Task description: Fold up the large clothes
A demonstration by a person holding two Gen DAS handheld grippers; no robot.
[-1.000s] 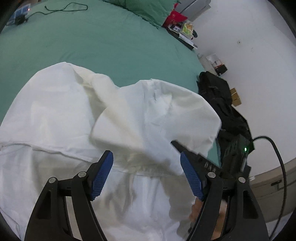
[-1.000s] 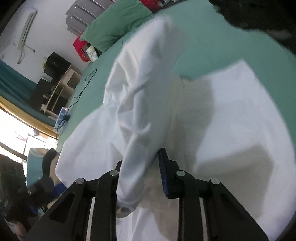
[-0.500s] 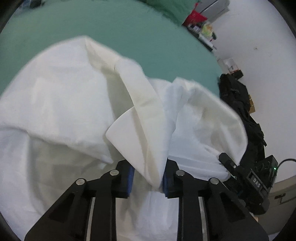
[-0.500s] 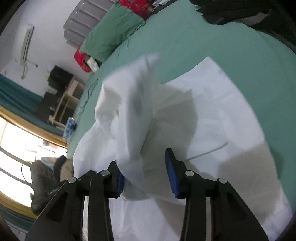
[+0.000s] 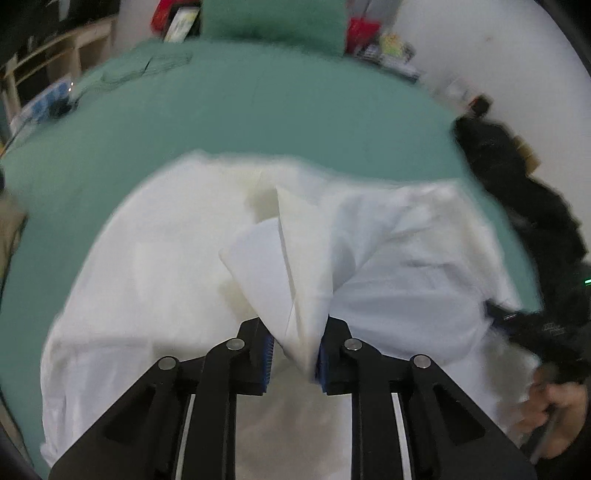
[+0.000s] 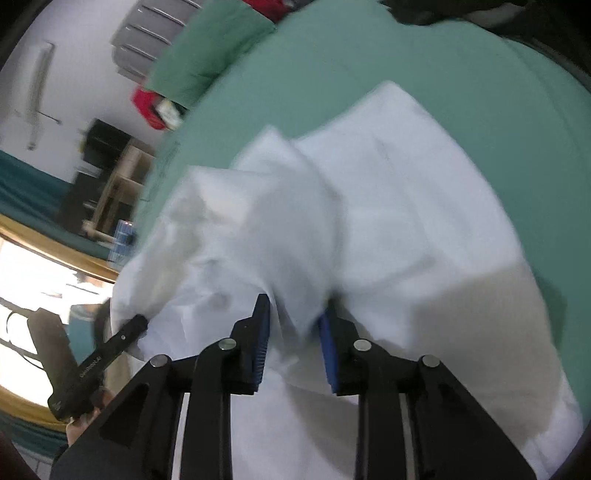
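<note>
While pinching white cloth on a green bed

Gripping one white garment (image 5: 155,266) spread over the green bed (image 5: 258,110), left gripper (image 5: 293,354) and right gripper (image 6: 293,343) (two in all) each clamping a raised fold; possibly slipping free or bunching unevenly, judging by thin, loose bites.

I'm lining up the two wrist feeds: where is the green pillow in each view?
Left wrist: the green pillow sits at top centre, at the far end of the green bed sheet.
Right wrist: the pillow lies upper left, beside a red item.
Shared landmark: the white garment spread on the bed, pinched by both grippers.
</note>
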